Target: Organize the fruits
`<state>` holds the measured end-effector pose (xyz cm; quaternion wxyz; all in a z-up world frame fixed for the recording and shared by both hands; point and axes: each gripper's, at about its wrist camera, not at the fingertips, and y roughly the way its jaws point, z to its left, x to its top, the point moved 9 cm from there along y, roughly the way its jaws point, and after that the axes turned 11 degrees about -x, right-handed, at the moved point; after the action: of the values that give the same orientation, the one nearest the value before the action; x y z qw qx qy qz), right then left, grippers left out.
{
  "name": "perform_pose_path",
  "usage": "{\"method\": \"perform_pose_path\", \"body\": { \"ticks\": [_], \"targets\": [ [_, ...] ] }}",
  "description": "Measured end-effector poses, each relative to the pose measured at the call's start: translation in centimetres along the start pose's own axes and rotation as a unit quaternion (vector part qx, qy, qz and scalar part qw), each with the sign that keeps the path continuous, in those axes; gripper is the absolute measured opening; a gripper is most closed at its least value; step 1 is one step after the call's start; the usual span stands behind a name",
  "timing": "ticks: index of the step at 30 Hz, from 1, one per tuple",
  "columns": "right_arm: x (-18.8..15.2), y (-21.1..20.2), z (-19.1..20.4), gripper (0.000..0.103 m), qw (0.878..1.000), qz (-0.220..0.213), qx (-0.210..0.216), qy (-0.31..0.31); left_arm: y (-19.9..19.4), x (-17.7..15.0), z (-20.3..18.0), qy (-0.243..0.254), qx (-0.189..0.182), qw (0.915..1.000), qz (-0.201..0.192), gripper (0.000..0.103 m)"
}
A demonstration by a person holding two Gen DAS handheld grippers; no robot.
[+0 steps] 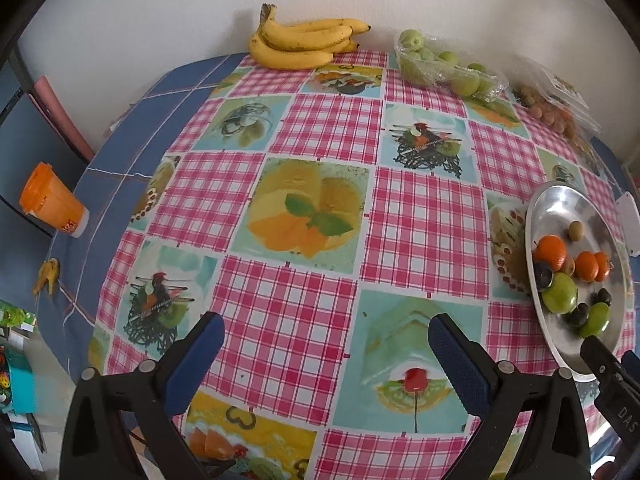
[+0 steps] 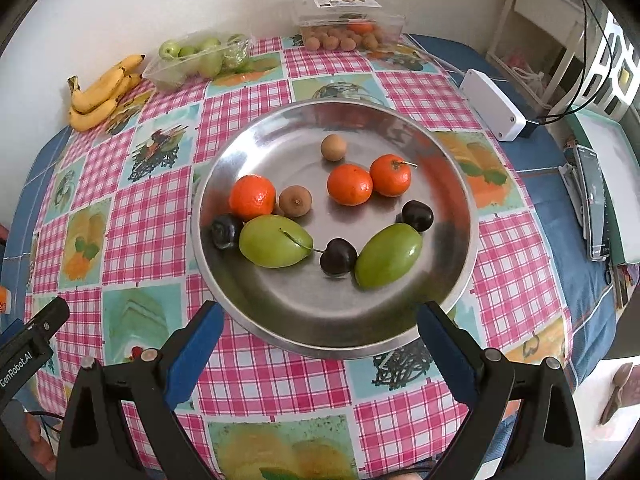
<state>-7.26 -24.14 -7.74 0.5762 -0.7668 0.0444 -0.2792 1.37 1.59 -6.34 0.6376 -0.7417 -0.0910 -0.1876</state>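
Covering nearly the whole round table, the pink-checked tablecloth with its fruit-picture squares fills the left wrist view, which alone shows the orange cup off the table's left edge. The right wrist view alone takes in the white box and the phone on the blue cloth at the right. The steel plate sits centred just ahead of the right gripper, whose blue-padded fingers stand wide apart with nothing between them, their tips near the plate's close rim. From the left wrist the same plate is only a sliver at the far right, well apart from the left gripper, likewise spread wide and empty above bare cloth. The bananas lie at the table's far edge by the wall, with the tray of green fruit beside them and the clear box of small brown fruit further right. On the plate lie two green fruits, three mandarins, three dark cherries and two small brown fruits.
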Motion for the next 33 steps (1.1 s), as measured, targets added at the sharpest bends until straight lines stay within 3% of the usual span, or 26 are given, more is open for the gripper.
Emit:
{"method": "perform_pose_path", "body": {
  "ticks": [33],
  "targets": [
    [0.15, -0.1, 0.35, 0.098, 1.0, -0.004, -0.003, -0.004, -0.08, -0.19, -0.16, 0.011, 0.007, 0.9999, 0.004, 0.103]
  ]
}}
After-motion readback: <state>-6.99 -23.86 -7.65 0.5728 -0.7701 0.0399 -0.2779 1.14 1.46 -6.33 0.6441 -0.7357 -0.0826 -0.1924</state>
